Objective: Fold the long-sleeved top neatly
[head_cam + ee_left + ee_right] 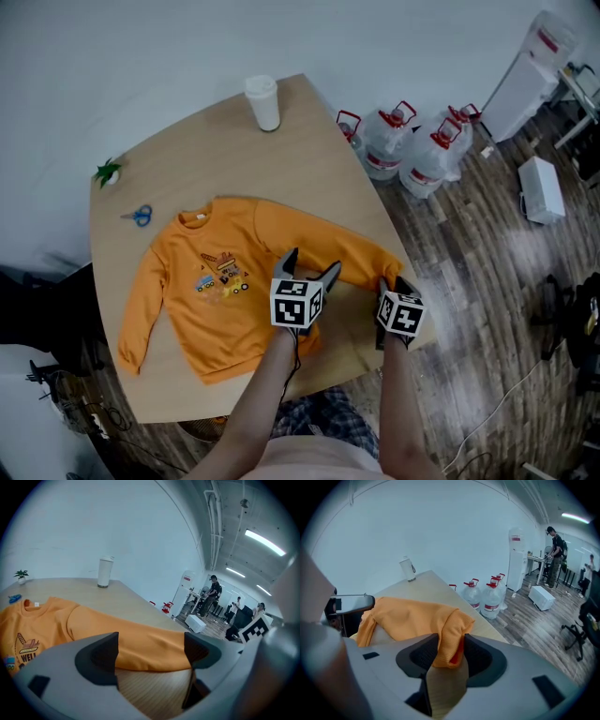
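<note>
An orange long-sleeved top [211, 286] with a printed front lies flat on the wooden table [309, 159], collar toward the far side. Its right sleeve [323, 239] runs out to the table's near right edge. My right gripper [394, 284] is at that sleeve's end. In the right gripper view its jaws [450, 651] are shut on the bunched cuff [449, 637], with cloth filling the gap between the pads. My left gripper [312, 264] hovers over the same sleeve closer to the body. Its jaws [150, 651] stand wide open, and the sleeve [140, 637] lies across just beyond them, untouched.
A white cup [263, 101] stands at the table's far edge; blue scissors [139, 216] and a small green plant [109, 172] are at the far left. Water bottles [398, 141] and a white box [542, 189] sit on the floor right of the table. People stand far off.
</note>
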{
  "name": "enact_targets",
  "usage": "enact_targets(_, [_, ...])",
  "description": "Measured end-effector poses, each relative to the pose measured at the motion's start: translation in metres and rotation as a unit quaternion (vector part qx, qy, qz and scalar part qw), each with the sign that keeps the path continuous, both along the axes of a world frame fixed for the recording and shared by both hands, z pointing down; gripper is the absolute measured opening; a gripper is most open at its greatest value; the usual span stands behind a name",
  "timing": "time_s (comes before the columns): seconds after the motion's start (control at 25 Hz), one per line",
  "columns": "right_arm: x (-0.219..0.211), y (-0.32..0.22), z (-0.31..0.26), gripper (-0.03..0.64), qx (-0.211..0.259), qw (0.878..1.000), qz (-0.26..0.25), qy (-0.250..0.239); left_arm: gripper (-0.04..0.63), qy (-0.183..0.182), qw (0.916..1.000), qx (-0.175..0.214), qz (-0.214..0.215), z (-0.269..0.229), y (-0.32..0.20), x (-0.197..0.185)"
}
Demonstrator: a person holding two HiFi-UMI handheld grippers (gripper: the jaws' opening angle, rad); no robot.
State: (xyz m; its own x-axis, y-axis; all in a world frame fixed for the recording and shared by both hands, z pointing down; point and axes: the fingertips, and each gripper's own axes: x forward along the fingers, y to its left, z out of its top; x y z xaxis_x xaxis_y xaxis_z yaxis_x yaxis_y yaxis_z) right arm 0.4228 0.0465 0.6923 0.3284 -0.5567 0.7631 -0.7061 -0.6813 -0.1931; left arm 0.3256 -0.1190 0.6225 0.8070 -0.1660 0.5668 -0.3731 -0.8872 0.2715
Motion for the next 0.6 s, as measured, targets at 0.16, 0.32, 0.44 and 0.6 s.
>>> enact_targets(0.16, [-0.006, -0.009, -0.001, 0.074, 0.009, 1.000, -0.019, -0.007, 0.440, 0.000, 1.0000, -0.001, -0.008, -0.001, -0.002, -0.005])
enact_targets(0.32, [-0.004, -0.018, -0.019, 0.049, 0.030, 0.999, -0.026, 0.004, 0.440, 0.005, 0.9998, 0.001, -0.021, -0.005, -0.010, -0.013])
enact_targets(0.44, [0.002, -0.027, -0.041, 0.048, 0.053, 0.998, -0.031, 0.022, 0.440, 0.010, 0.9994, 0.005, -0.034, -0.011, -0.019, -0.021])
enact_targets(0.6, [0.001, -0.046, -0.071, 0.048, 0.083, 0.995, -0.048, 0.039, 0.440, 0.013, 0.9982, 0.012, -0.058, -0.020, -0.036, -0.036])
